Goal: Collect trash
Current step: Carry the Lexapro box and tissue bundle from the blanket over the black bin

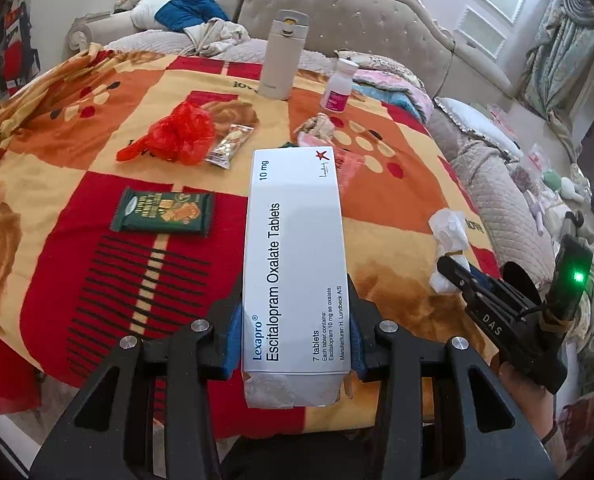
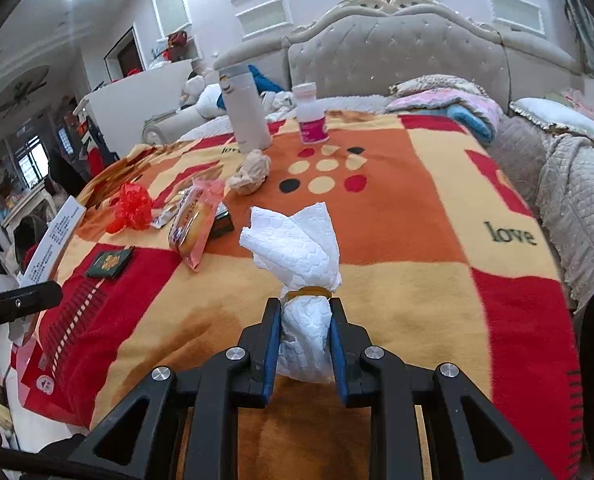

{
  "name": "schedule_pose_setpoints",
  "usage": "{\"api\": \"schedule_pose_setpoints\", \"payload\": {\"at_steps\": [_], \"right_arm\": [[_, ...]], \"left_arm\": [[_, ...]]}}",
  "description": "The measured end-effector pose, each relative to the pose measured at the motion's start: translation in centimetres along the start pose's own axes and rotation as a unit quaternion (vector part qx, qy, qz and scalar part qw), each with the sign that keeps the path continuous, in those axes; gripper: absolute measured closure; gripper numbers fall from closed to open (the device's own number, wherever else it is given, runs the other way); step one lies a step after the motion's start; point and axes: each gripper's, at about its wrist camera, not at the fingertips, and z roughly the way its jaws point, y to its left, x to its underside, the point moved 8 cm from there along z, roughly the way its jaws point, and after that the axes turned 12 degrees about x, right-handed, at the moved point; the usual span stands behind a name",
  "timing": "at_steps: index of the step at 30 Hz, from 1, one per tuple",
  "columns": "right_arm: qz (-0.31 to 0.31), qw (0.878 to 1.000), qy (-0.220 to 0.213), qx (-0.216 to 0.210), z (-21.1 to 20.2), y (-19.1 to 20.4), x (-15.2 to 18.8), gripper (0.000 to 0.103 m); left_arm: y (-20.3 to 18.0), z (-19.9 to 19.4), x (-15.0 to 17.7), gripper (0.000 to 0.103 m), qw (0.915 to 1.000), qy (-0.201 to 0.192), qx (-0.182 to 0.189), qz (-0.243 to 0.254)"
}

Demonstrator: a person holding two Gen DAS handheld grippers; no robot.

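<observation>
Left claw (image 1: 295, 344) grips a white tablet box (image 1: 295, 264) — contents unseen; right claw (image 2: 303, 344) pinches a banded tissue bundle (image 2: 303, 280).

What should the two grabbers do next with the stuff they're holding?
Probably carry both away to a bin, which isn't in view. The left gripper already clamps the white medicine box, and the right gripper pinches the tissue bundle, so neither can pick up more.

A tufted beige headboard (image 2: 397, 48) backs the bed under a patchwork blanket (image 2: 417, 240), pale panelled walls (image 2: 265, 12) behind
</observation>
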Motion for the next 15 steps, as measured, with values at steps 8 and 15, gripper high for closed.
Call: {"api": "schedule_pose_setpoints", "payload": {"at_steps": [8, 15], "right_arm": [[0.000, 1.000, -0.005, 0.011, -1.1, -1.4, 0.3, 0.082], [0.015, 1.000, -0.011, 0.017, -2.1, -3.3, 0.5, 0.081]], "left_arm": [[-3.2, -0.2, 0.2, 0.063, 0.9997, 0.002, 0.005, 0.026], [-4.8, 0.0, -0.5, 0.063, 0.9993, 0.000, 0.012, 0.036]]}}
